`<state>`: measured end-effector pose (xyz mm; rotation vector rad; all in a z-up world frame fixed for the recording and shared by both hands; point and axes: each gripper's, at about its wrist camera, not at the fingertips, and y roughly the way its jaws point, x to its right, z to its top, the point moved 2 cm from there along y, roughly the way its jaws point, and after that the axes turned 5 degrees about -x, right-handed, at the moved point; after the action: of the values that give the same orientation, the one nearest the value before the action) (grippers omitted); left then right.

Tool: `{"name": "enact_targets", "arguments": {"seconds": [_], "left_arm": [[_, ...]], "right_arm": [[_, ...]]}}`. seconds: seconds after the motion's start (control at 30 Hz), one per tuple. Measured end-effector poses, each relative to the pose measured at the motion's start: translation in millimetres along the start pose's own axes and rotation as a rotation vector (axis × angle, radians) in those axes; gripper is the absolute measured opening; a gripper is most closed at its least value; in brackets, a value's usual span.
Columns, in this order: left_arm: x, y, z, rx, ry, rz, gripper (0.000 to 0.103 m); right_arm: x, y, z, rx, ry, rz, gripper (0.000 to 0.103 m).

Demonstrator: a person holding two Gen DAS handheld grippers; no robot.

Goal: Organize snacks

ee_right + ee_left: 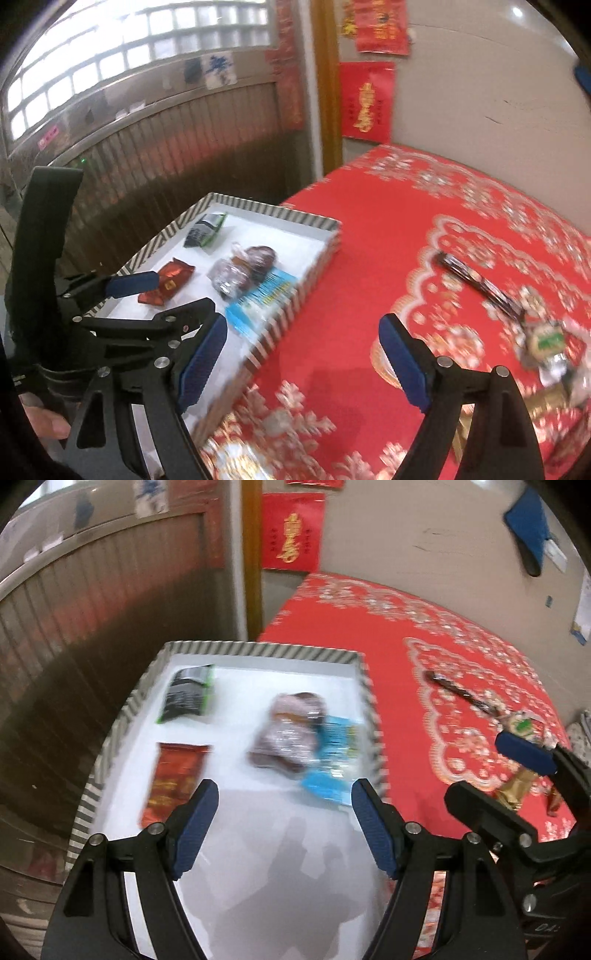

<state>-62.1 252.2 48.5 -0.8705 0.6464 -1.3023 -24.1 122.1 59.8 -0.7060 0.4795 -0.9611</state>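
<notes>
Both your tongs, left tongs [284, 801] and right tongs [303, 336], stand open and empty. Four snacks already lie in the striped tray [258, 650]. The remaining snacks [546, 347] lie far right on the red table [369, 258]; approach them slowly with the right tongs.

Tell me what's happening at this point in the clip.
A person with a gripper in each hand is sorting snacks into a striped tray. Four packets already lie in it, among them a red packet and a blue packet. Both the left gripper and right gripper are open and empty. More snacks wait on the red tablecloth.
</notes>
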Motion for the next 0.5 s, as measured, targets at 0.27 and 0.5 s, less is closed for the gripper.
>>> {"name": "enact_targets", "arguments": {"seconds": [0.27, 0.5], "left_arm": [[58, -4, 0, -0.006, 0.084, -0.052, 0.075], [116, -4, -1, -0.023, 0.174, -0.111, 0.075]], "right_arm": [[62, -44, -42, 0.025, 0.115, -0.084, 0.086], [129, -79, -86, 0.022, 0.24, -0.18, 0.087]]}}
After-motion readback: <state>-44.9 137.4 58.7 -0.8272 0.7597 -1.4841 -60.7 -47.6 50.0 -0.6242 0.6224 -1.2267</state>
